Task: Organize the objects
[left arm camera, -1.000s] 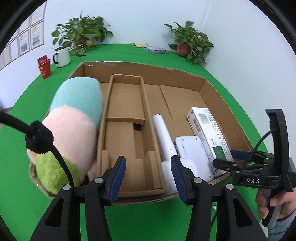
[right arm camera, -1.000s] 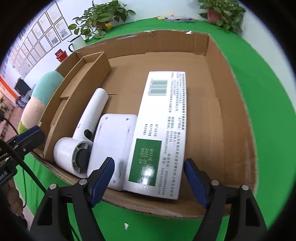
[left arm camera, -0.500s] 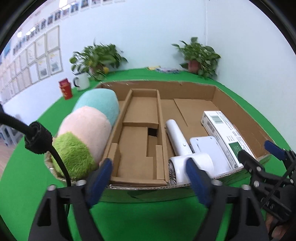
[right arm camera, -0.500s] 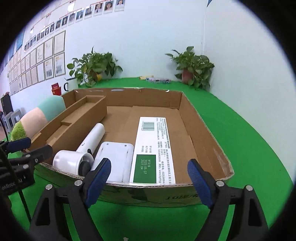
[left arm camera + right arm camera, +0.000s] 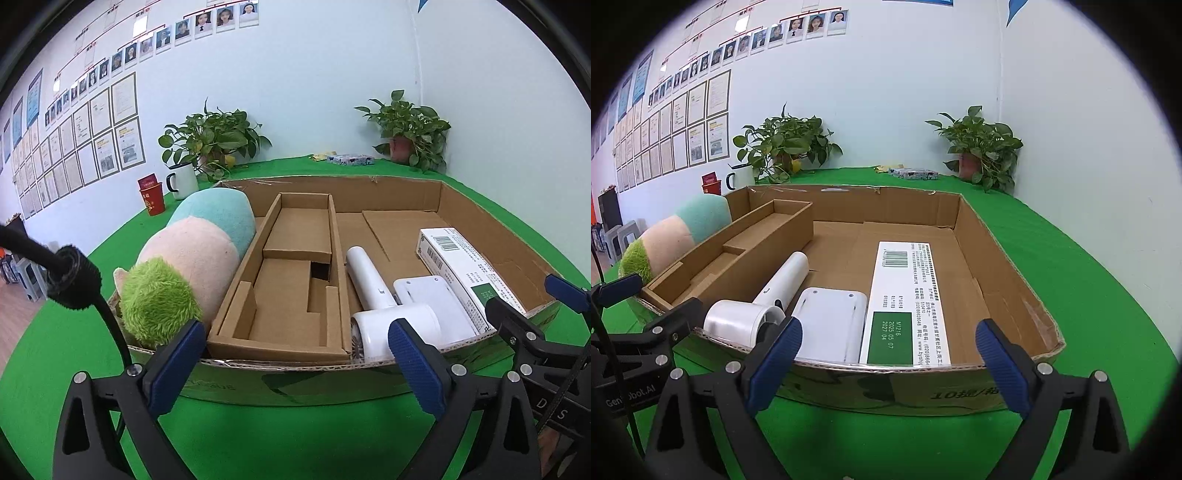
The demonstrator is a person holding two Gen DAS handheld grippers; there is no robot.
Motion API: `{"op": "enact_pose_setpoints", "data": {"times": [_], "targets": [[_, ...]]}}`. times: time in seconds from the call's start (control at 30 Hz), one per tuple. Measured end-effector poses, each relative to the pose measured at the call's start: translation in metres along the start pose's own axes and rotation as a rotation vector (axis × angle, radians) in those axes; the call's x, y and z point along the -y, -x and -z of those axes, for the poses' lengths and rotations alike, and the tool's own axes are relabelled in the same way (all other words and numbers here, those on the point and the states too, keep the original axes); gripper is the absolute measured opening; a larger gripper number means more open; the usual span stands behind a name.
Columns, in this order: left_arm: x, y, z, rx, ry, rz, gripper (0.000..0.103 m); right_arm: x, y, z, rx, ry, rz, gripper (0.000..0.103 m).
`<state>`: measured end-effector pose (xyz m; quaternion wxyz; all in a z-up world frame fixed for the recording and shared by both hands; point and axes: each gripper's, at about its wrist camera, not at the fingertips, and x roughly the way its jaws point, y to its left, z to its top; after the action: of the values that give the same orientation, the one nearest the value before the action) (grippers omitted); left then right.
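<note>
A shallow cardboard box [image 5: 399, 192] [image 5: 1004, 266] lies on the green table. Inside, from left to right, are a striped plush toy [image 5: 192, 258] [image 5: 665, 243], a cardboard insert [image 5: 291, 280] [image 5: 746, 247], a white hair dryer [image 5: 373, 295] [image 5: 768, 299], a flat white device [image 5: 436, 302] [image 5: 831, 321] and a white-and-green carton [image 5: 465, 262] [image 5: 908, 295]. My left gripper [image 5: 295, 367] hovers in front of the box's near wall, its jaws opening with nothing between them. My right gripper [image 5: 890, 360] hangs before the same wall farther right, jaws also opening and holding nothing.
Two potted plants [image 5: 210, 144] [image 5: 410, 129] stand at the table's back edge. A white mug [image 5: 183, 181] and a red cup [image 5: 152, 197] stand at the back left. A small patterned packet [image 5: 351, 159] lies at the back. White walls close the far side and right.
Both grippers pulled back out of the box, tilted up toward the wall and spread their jaws wider. The objects in the box have not moved.
</note>
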<state>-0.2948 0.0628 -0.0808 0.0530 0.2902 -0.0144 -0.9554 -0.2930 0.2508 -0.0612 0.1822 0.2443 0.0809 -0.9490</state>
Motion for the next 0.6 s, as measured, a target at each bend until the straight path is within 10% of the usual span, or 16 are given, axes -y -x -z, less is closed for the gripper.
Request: {"op": "enact_pose_setpoints", "data": {"times": [0.6], "targets": [[0.0008,0.0010,0.0049,0.031,-0.009,-0.007,0.101,-0.0027,0.0005,0.0018,-0.002,0.001,-0.018,0.100]]}}
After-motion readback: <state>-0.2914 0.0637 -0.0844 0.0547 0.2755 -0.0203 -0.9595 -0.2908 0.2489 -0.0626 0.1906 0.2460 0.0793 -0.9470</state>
